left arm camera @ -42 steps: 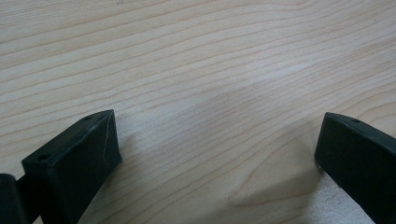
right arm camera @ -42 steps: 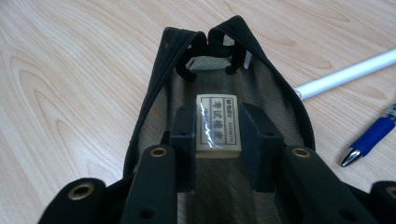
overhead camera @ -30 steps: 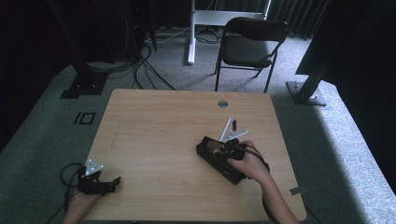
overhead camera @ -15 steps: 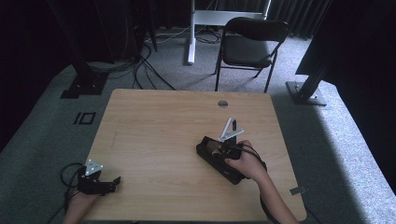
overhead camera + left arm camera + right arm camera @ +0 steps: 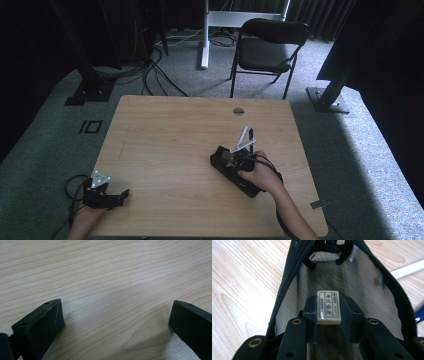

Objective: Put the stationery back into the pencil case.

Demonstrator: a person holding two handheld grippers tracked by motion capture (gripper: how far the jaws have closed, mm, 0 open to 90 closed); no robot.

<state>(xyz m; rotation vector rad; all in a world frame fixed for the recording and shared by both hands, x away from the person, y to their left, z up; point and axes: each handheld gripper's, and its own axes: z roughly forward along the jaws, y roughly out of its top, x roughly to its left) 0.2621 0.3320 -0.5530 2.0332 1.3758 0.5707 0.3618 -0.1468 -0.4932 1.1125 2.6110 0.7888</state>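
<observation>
At the near left corner of the table (image 5: 165, 130), the left tongs (image 5: 117, 196) are seen resting low over bare wood in the high view. Their jaws are shown spread wide in the left gripper view, released, with nothing but wood grain between them.

Further right, a black mesh pencil case (image 5: 352, 277) is found lying unzipped on the table, its mouth toward the right tongs (image 5: 328, 307). These tongs are seen inside the open case and clenched on a white eraser (image 5: 328, 305) with printed characters, which is pinched between both pads just above the mesh lining.

Just beyond the case, a white pen (image 5: 243, 138) and a dark blue pen (image 5: 251, 136) are noted lying side by side on the table. A black chair (image 5: 267, 50) is observed standing on the floor behind the table.
</observation>
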